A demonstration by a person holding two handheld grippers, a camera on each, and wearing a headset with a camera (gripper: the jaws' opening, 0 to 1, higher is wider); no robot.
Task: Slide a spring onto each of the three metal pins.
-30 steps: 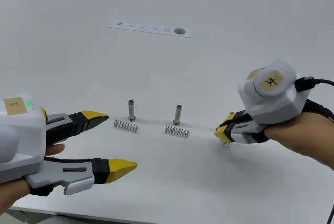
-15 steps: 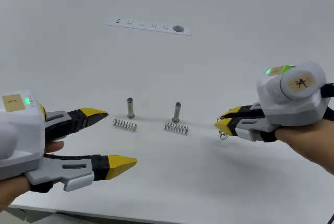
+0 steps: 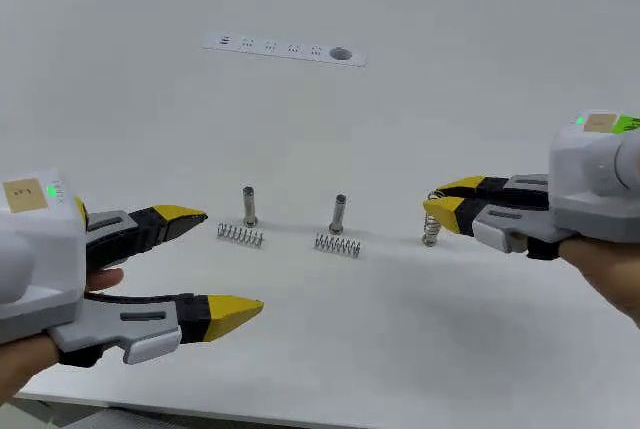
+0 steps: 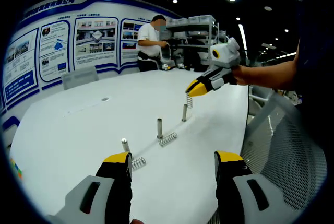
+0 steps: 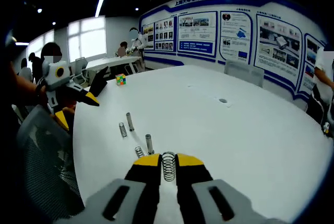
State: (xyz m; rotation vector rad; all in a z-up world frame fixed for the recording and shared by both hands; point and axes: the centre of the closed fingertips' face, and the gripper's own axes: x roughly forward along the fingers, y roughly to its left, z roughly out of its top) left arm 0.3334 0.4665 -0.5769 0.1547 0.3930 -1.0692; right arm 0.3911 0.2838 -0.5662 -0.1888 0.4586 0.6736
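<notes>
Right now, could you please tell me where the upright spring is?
In the head view, the upright spring is at the right, held between the jaws of the right gripper, just to the right of the nearest bare pin.

No writing reads clearly: the wall posters (image 5: 209,31) and white strip's (image 3: 285,51) marks blur.
</notes>
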